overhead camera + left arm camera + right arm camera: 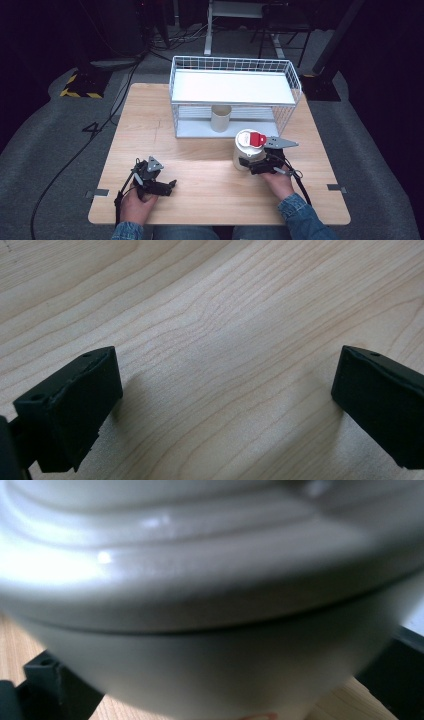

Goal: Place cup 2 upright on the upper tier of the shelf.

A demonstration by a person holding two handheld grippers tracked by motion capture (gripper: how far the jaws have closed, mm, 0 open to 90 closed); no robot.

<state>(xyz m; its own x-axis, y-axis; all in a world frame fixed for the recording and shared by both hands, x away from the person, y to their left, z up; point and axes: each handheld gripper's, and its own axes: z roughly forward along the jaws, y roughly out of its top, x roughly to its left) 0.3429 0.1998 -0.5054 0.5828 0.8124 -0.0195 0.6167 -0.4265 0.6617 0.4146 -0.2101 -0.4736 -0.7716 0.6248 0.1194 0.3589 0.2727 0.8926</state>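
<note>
White wire rack (235, 67) at table's (165, 150) far edge — beige cup (220, 118) upright on its lower shelf.

No readable text or label anywhere.

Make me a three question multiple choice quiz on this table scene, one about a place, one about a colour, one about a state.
1. Where does the beige cup stand?
A. on the rack's top shelf
B. on the rack's lower shelf
C. on the floor

2. What colour is the tab on the white container's lid?
A. red
B. blue
C. green

3. How is the left gripper?
A. shut on a cup
B. shut, empty
C. open, empty

Answers: B, it stands under the white wire rack's top shelf; A, the tab is red; C, bare table lies between its fingers.
</note>
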